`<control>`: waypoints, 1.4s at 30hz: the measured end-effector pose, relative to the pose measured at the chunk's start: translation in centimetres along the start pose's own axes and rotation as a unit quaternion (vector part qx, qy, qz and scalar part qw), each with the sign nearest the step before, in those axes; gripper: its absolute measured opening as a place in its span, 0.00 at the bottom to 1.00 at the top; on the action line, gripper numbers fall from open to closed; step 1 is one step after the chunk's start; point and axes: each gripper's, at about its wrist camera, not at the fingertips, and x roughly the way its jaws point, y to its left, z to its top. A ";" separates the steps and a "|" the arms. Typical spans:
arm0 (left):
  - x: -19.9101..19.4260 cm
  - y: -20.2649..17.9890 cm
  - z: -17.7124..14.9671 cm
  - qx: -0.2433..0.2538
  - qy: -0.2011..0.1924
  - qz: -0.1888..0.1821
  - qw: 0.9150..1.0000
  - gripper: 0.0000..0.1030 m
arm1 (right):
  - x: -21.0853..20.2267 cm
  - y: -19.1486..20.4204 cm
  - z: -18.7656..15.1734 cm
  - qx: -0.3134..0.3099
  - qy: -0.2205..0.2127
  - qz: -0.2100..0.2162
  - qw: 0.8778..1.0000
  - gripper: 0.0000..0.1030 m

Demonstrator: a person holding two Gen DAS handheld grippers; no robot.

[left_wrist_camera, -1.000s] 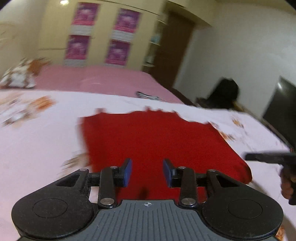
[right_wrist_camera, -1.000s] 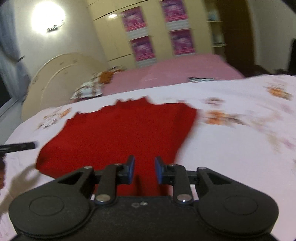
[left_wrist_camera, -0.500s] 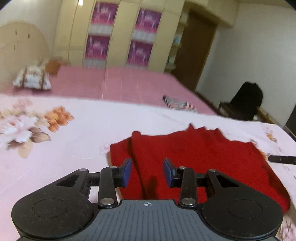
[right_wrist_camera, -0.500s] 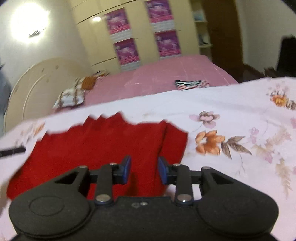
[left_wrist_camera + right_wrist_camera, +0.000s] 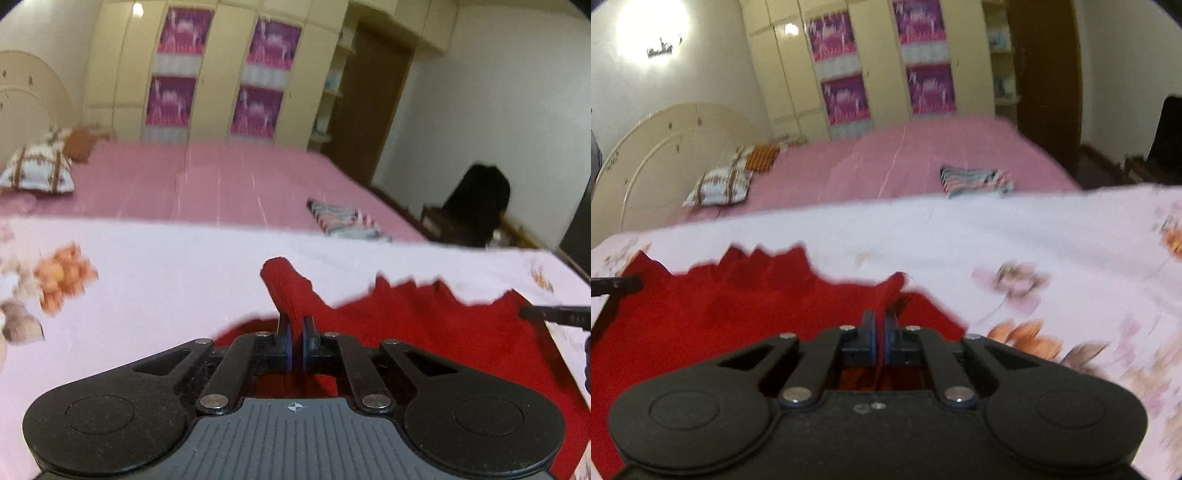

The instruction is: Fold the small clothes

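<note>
A red knitted garment [image 5: 436, 325] lies on the white floral sheet [image 5: 166, 273]. My left gripper [image 5: 295, 332] is shut on the garment's left near corner, and a bunched fold of red cloth [image 5: 288, 288] stands up between the pads. In the right wrist view the same red garment [image 5: 720, 310] spreads to the left. My right gripper [image 5: 880, 332] is shut on its right near corner, with a small peak of cloth [image 5: 892, 288] rising above the pads. The other gripper's black tip shows at each view's edge [image 5: 554, 314] [image 5: 613, 286].
A pink bed [image 5: 221, 184] lies beyond the sheet, with a striped folded cloth [image 5: 343, 219] and pillows [image 5: 37, 170] on it. A wardrobe with purple panels [image 5: 258, 74] stands behind. A dark chair [image 5: 476, 199] is at the right.
Both grippers were open over the garment's near edge. They have moved out to its two near corners and shut on the cloth, which now bunches up between the pads.
</note>
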 end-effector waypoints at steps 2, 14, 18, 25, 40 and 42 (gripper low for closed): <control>1.1 0.1 0.2 0.011 0.018 0.014 1.000 0.05 | -0.3 -0.6 0.3 0.001 -0.014 -0.004 1.000 0.05; 0.5 -8.2 0.7 0.117 -0.005 0.008 0.993 0.72 | 0.8 4.7 1.5 -0.071 0.001 0.025 0.997 0.39; 4.8 -11.6 -0.5 0.141 0.092 -0.049 0.985 0.72 | 4.2 9.3 1.3 -0.125 0.067 0.089 0.986 0.32; 3.9 -8.9 -1.7 0.104 0.022 0.021 0.994 0.75 | 5.7 6.0 1.3 -0.079 0.049 -0.013 0.996 0.32; 2.5 -12.3 -2.7 0.076 0.046 -0.012 0.996 0.75 | 4.1 9.8 0.5 -0.136 0.011 0.029 0.990 0.44; 3.2 -14.2 -3.8 0.108 0.060 0.015 0.992 0.75 | 3.7 12.0 -0.3 -0.171 0.010 0.051 0.984 0.45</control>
